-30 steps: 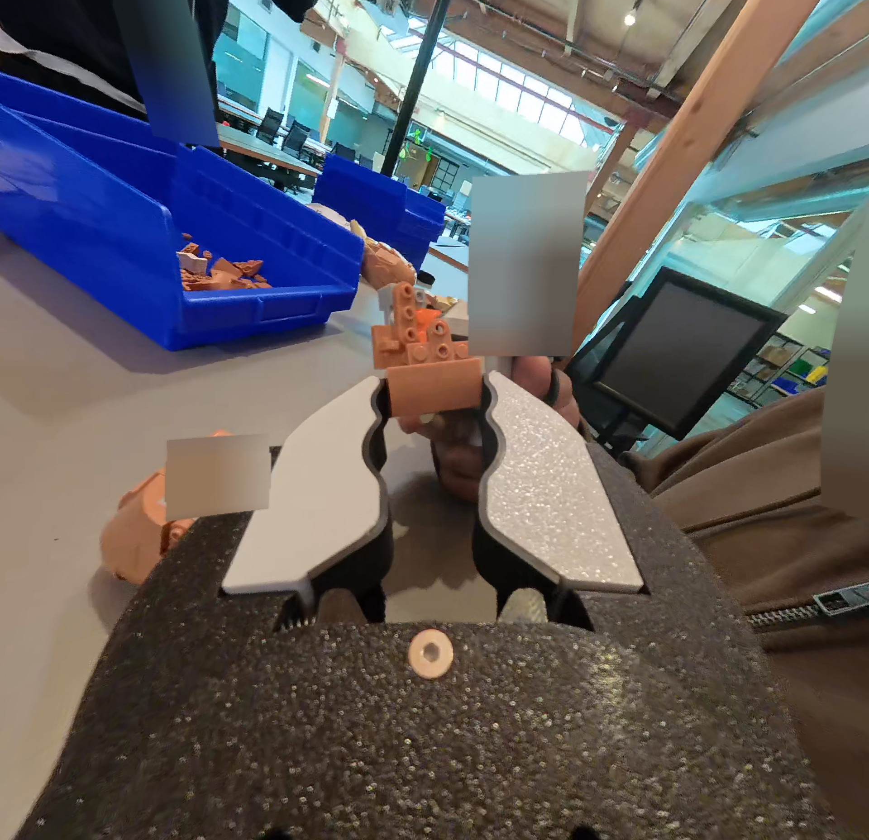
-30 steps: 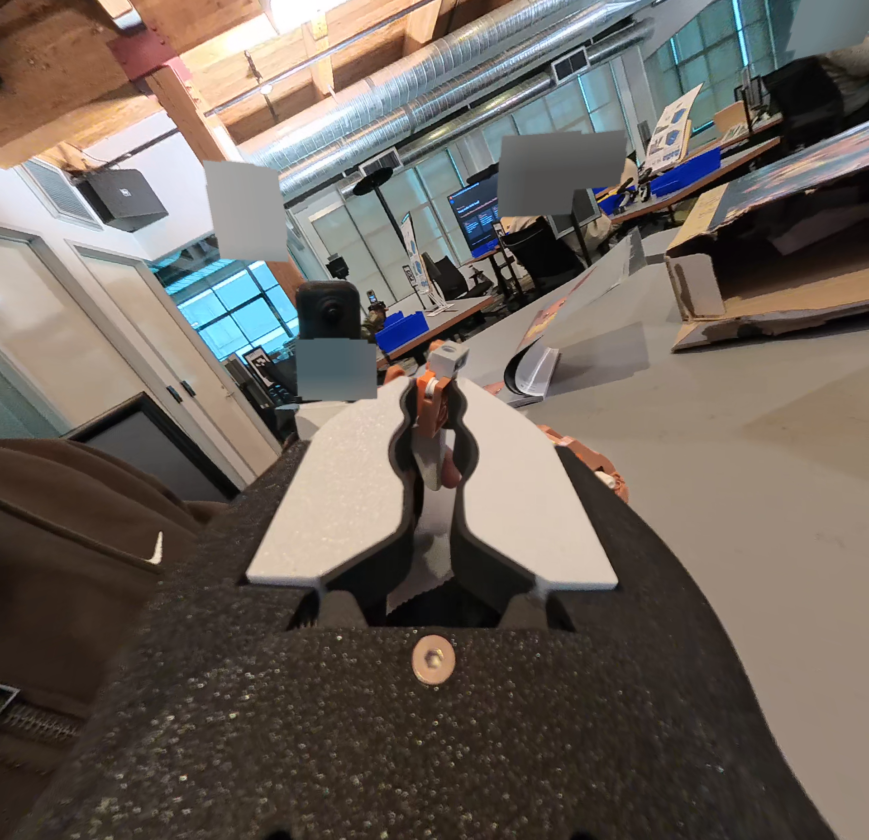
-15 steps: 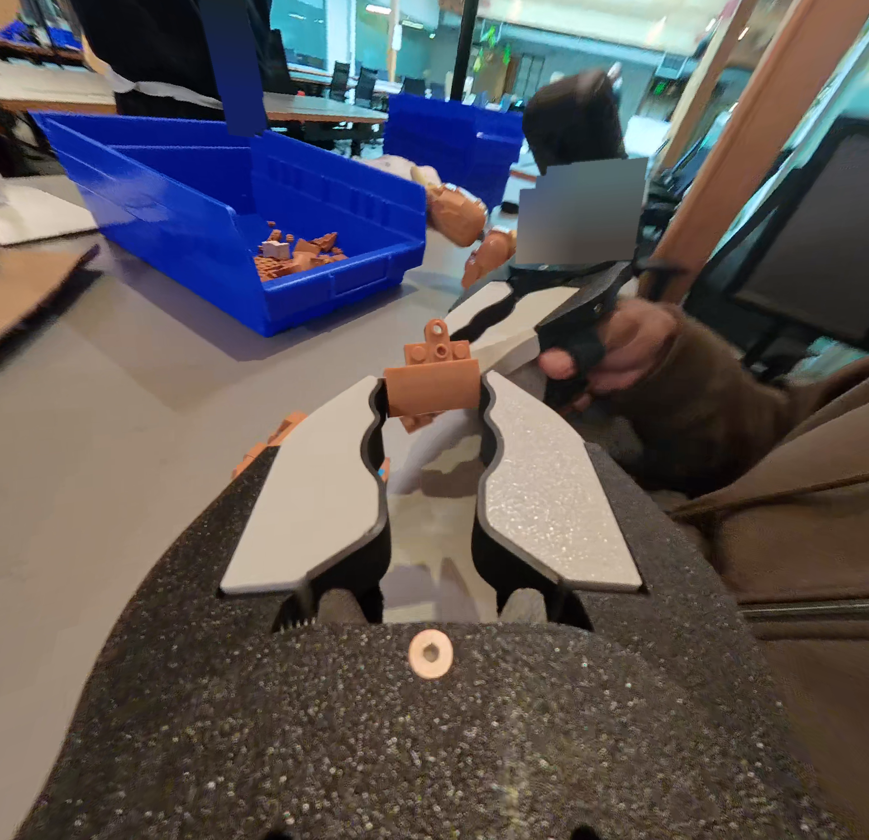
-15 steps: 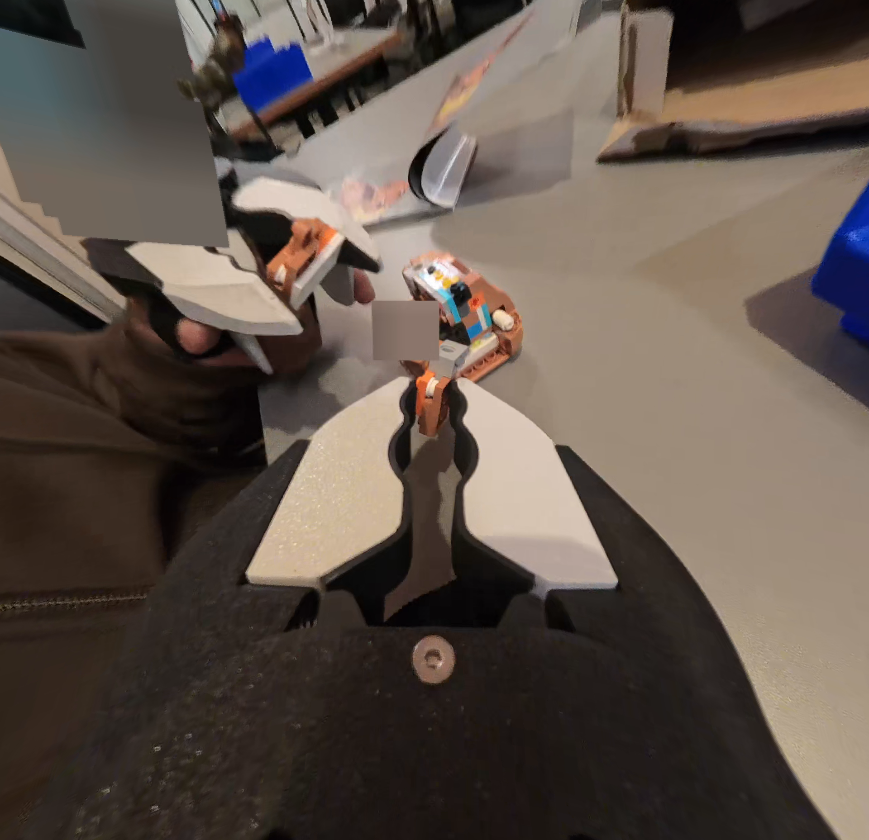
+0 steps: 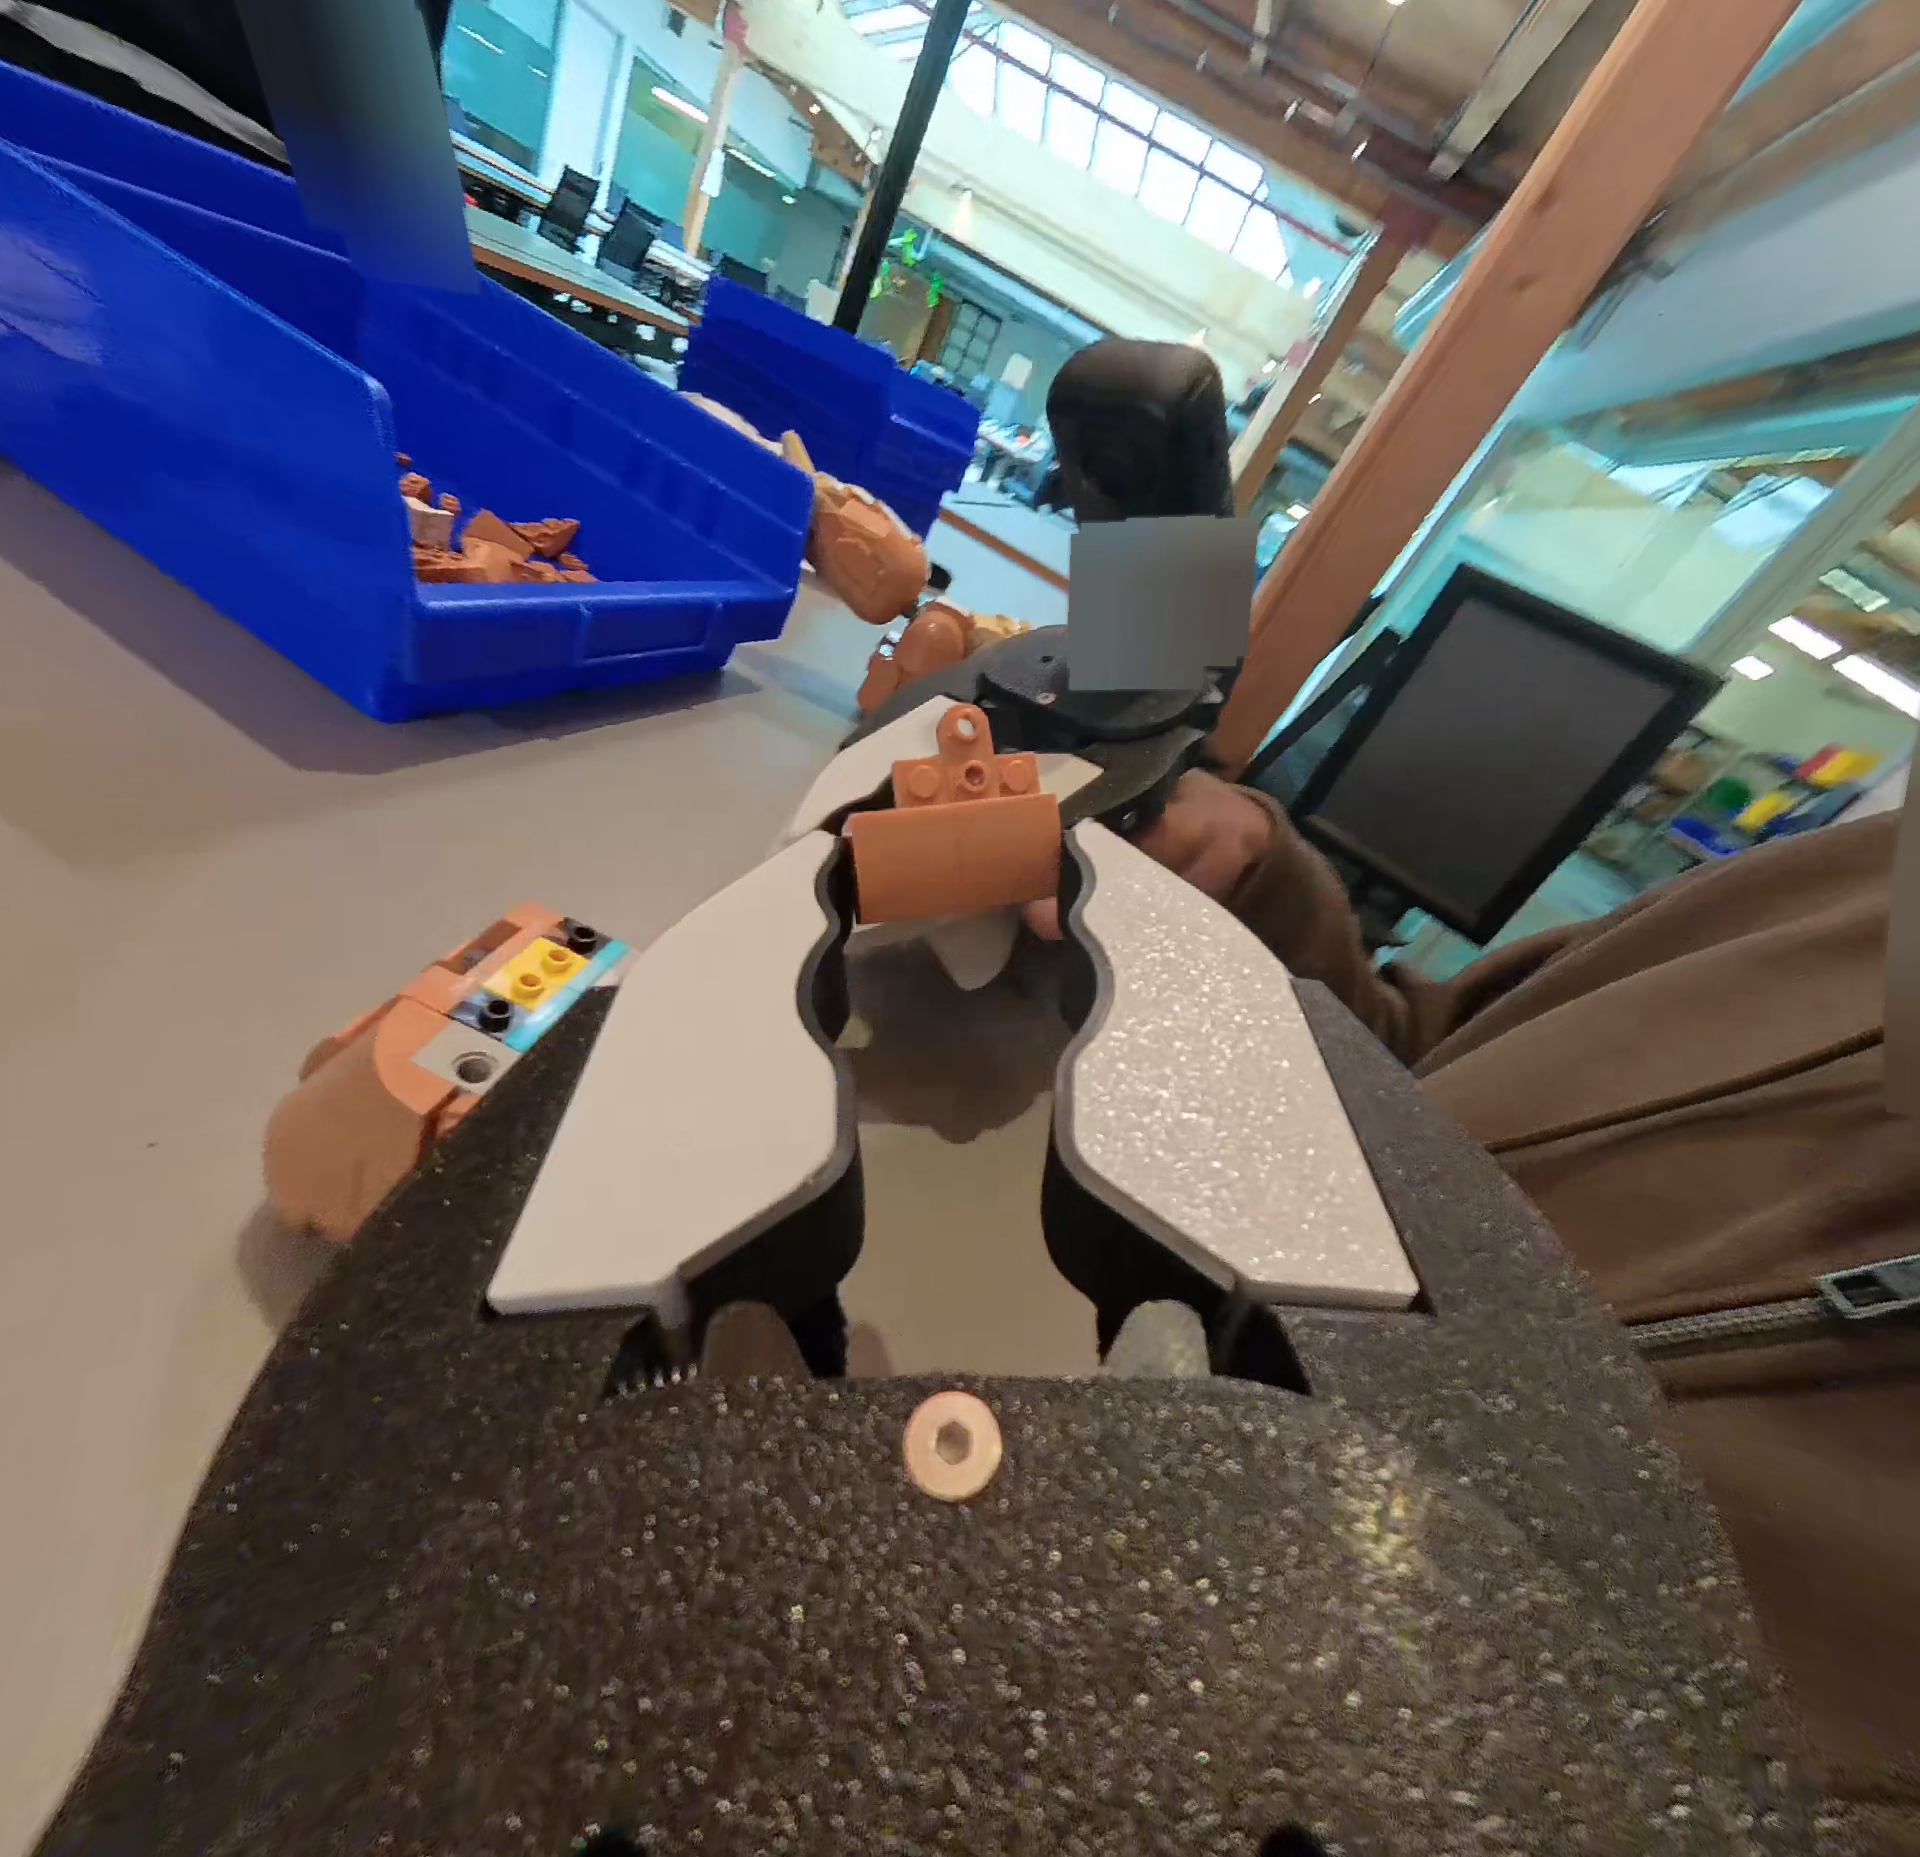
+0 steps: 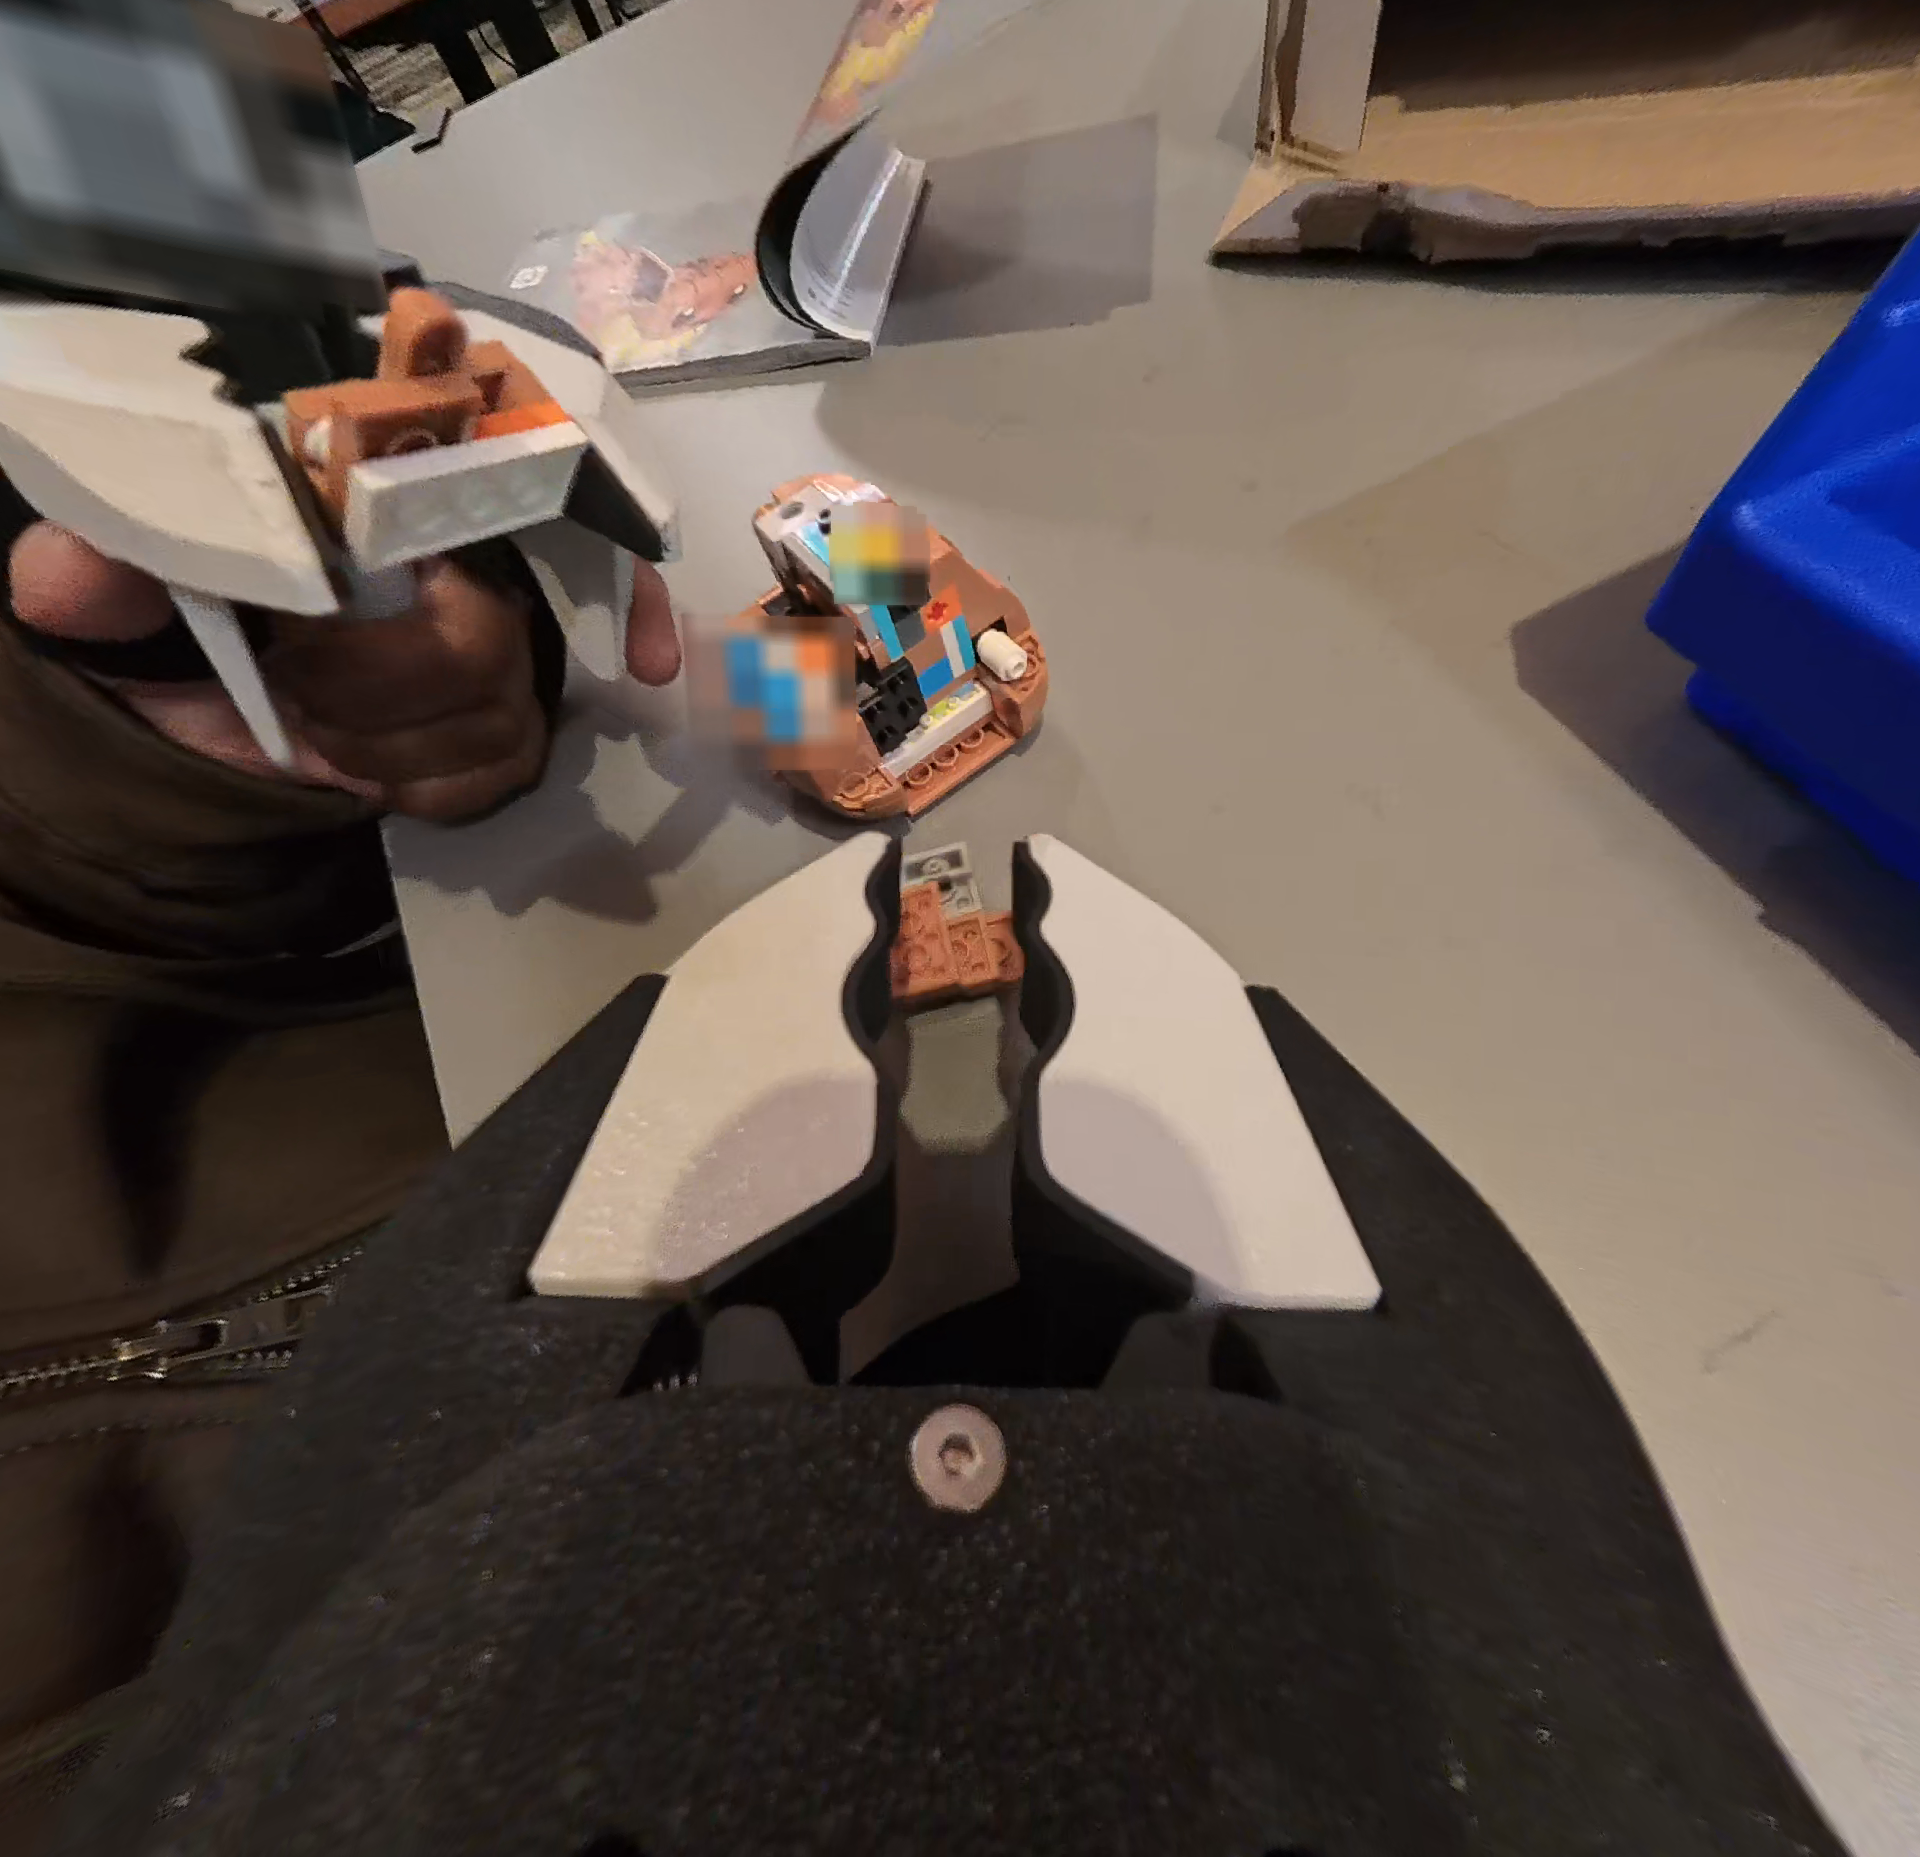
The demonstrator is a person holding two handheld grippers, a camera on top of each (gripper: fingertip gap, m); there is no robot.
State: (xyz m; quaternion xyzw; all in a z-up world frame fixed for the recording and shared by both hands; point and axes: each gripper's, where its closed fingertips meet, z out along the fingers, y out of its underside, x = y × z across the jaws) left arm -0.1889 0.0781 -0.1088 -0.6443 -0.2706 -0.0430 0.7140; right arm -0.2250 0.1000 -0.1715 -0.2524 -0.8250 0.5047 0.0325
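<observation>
My left gripper [image 5: 956, 851] is shut on an orange-brown brick piece [image 5: 956, 872] with a small studded plate on top, and holds it above the table. It also shows at the upper left of the right wrist view [image 6: 457, 436], held by a hand. My right gripper [image 6: 956, 857] is low over the grey table with its jaws parted. A small orange and grey brick piece [image 6: 951, 945] lies studs up between its fingertips. A partly built brown brick model [image 6: 894, 654] stands just beyond it, and also shows in the left wrist view [image 5: 457, 1028].
A blue bin [image 5: 312, 477] with loose brown bricks stands at the left, a second blue bin [image 5: 831, 394] behind it. More brown brick lumps [image 5: 873, 560] lie between them. An open booklet [image 6: 727, 280], a cardboard box [image 6: 1558, 145] and a blue bin's corner [image 6: 1818, 581] lie ahead. Tip to tip, the grippers are about 8 cm apart.
The two grippers have pulled apart. My right gripper has tipped down to the table and its jaws have widened; the small piece now lies flat between them. My left gripper keeps its brick.
</observation>
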